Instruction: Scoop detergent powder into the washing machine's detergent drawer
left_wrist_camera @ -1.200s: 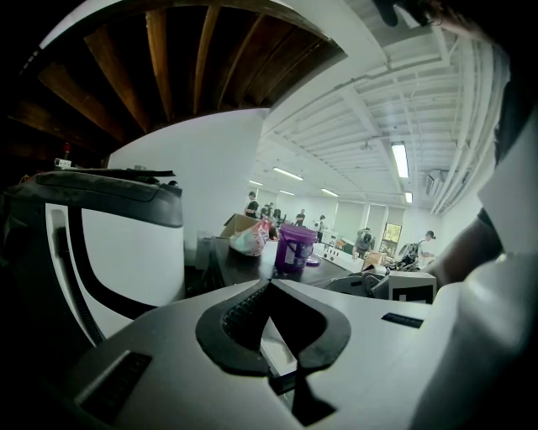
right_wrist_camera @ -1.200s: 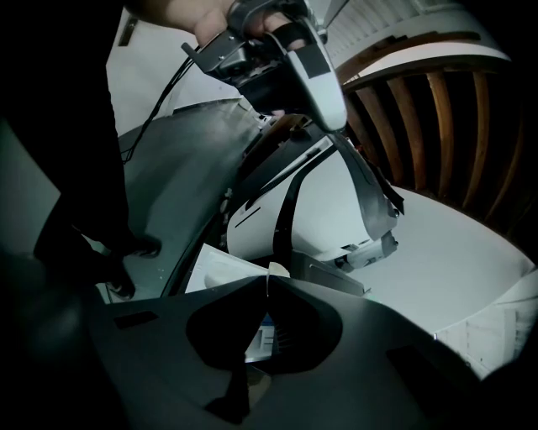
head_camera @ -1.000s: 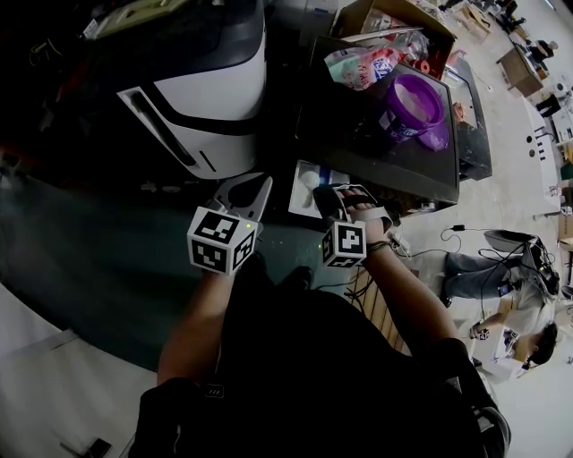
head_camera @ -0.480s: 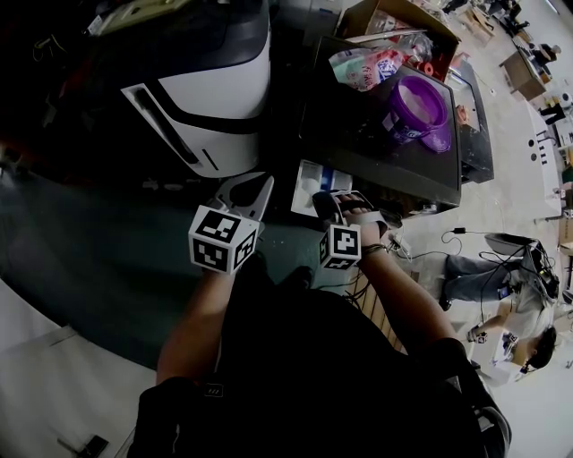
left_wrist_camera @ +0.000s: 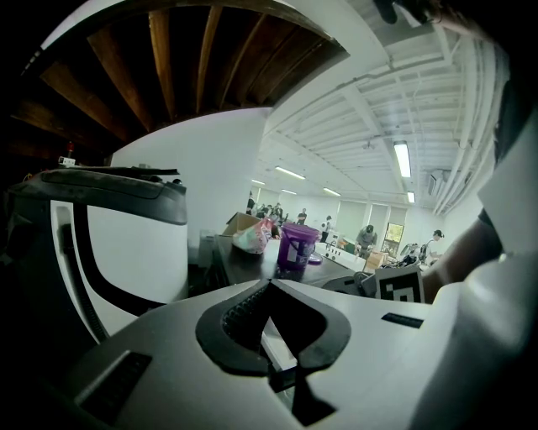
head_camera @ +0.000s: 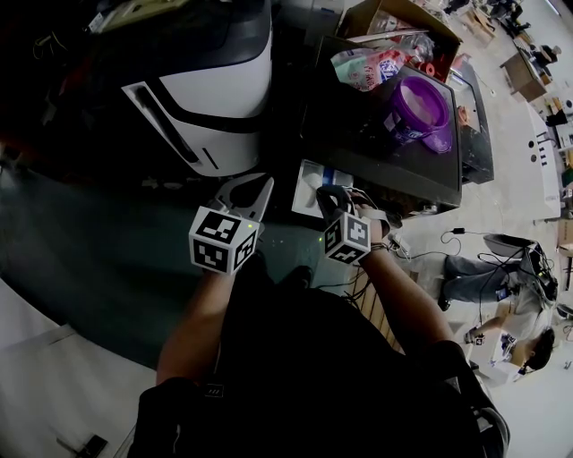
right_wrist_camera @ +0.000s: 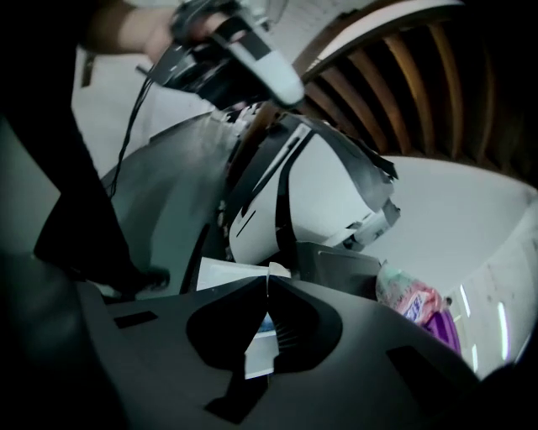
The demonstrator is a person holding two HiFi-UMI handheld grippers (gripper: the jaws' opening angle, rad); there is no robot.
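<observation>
In the head view the white detergent drawer [head_camera: 310, 184] sticks out below the dark-topped machine [head_camera: 358, 156]. The same drawer [right_wrist_camera: 229, 274] lies just beyond my right gripper [right_wrist_camera: 267, 275], whose dark jaws are shut and empty. That right gripper [head_camera: 330, 195] hangs at the drawer's near edge. A purple detergent tub [head_camera: 415, 107] and a pink-and-green detergent bag [head_camera: 363, 66] stand on the dark top. My left gripper [head_camera: 256, 189] is shut, holds nothing, and sits left of the drawer, in front of the white washing machine [head_camera: 210, 98]. Past the left gripper [left_wrist_camera: 268, 283] the tub [left_wrist_camera: 297, 246] shows far off.
A cardboard box [head_camera: 394, 20] stands behind the bag. Cables [head_camera: 461, 233] run over the floor at the right, where a person [head_camera: 501, 309] sits low. The dark greenish floor [head_camera: 98, 241] stretches to the left of my arms.
My right gripper has edged up toward the drawer and its marker cube has tilted. The left gripper has stayed put.
</observation>
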